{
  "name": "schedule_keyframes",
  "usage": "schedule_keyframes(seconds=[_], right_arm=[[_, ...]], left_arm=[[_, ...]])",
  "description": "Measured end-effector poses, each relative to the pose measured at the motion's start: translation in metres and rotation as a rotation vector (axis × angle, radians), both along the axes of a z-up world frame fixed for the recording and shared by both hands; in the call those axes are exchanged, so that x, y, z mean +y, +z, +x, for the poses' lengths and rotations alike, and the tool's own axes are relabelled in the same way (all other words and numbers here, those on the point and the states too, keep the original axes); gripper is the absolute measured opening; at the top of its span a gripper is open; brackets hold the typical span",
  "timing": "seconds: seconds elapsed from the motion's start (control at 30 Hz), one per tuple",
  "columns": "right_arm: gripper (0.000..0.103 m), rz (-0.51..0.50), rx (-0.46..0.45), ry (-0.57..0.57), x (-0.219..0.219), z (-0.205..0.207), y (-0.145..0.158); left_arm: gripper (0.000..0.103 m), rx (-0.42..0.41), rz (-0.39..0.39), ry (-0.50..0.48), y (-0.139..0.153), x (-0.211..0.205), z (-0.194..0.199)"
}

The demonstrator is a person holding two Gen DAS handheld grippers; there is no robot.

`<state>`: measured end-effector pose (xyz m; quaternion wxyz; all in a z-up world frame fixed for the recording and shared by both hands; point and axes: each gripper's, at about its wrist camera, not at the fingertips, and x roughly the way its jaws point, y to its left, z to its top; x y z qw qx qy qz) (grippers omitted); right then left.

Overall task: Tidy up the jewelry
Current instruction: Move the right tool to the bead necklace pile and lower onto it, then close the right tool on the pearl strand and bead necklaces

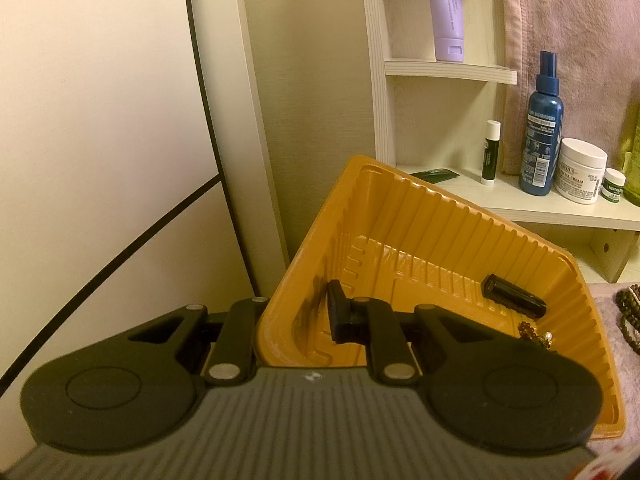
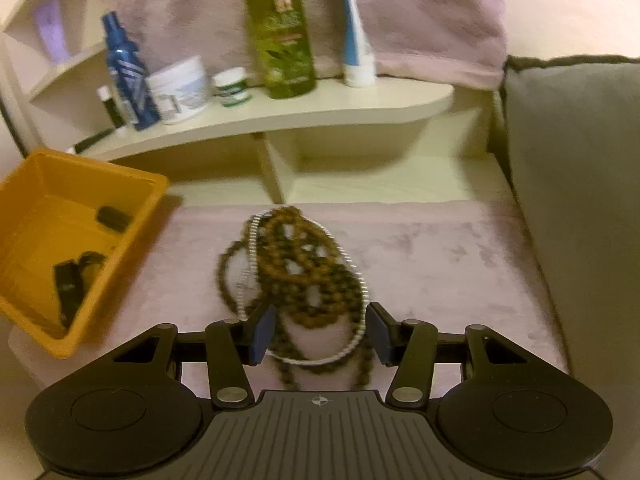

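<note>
Brown beaded necklaces [image 2: 304, 264], tangled, on plush cloth [image 2: 440, 264]

The white jar [image 1: 581, 171] on the shelf in the left wrist view carries a label reading "KIEHL'S" with "FACIAL CREAM" beneath it; smaller print on it is too fine to read. The small green-banded jar [image 1: 613, 186] beside it has lettering too small to make out. The blue spray bottle [image 1: 541, 136] bears white text blocks and a barcode, none legible. The lilac tube [image 1: 445, 8] shows a cursive mark and a line of print, both unreadable. In the right wrist view every label is blurred, including the green bottle [image 2: 282, 28]
</note>
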<state>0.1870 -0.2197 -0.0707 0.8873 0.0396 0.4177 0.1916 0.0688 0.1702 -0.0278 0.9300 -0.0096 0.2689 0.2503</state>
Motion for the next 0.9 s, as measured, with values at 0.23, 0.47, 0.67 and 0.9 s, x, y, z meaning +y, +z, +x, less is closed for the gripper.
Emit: schedule_keyframes(seconds=[0.23,0.47,0.67,0.9], right_arm=[[0.032,-0.035,0.026,-0.020,-0.011,0.013,-0.013],[0.018,-0.025,0.035,-0.013,-0.011,0.025,-0.017],[0.007,-0.018,0.036,-0.001,-0.010,0.032,-0.020],[0.007,-0.026,-0.012,0.017,-0.007,0.028,-0.013]], left_arm=[[0.015,0.001,0.000,0.000,0.000,0.000,0.000],[0.015,0.006,0.005,-0.001,0.001,-0.001,0.000],[0.015,0.007,0.006,0.000,0.001,-0.001,0.000],[0.015,0.007,0.007,-0.001,0.001,-0.001,0.000]])
